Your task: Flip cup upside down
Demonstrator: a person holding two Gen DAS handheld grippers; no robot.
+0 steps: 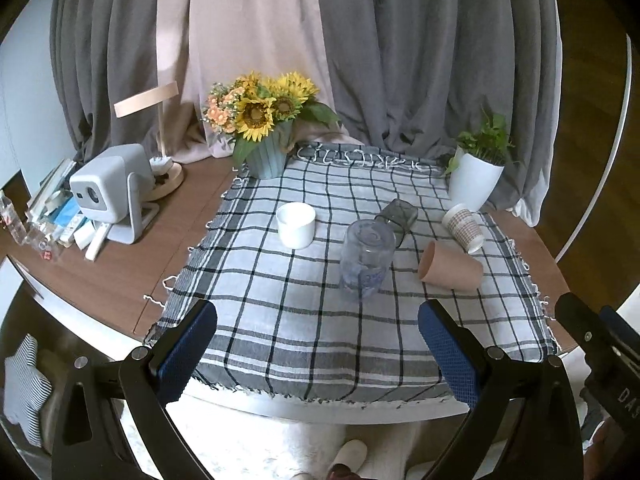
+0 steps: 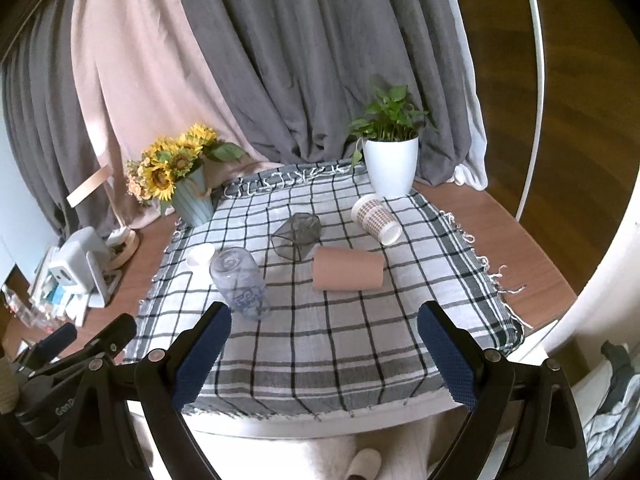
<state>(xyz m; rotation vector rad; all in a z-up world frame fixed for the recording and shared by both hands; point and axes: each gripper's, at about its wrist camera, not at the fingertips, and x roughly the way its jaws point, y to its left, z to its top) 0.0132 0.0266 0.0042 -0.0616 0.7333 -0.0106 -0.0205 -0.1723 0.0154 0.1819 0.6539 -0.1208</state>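
Handheld grippers, 2 units, black frame with blue finger pads

Left gripper (image 1: 318, 354): 2 black angular fingers (image 1: 460, 356), each faced inside with a blue pad of fine mesh texture; round silver screws at the finger joints and on the triangular black arms behind; matte plastic finish. Right gripper (image 2: 324, 354): same build; 2 blue mesh-textured pads (image 2: 450, 360) on black fingers; silver screw heads at each pivot; in the left wrist view its body carries white lettering, partly cut off, reading "DAS"; the left unit's body, in the right wrist view, reads "GenD", cut off.
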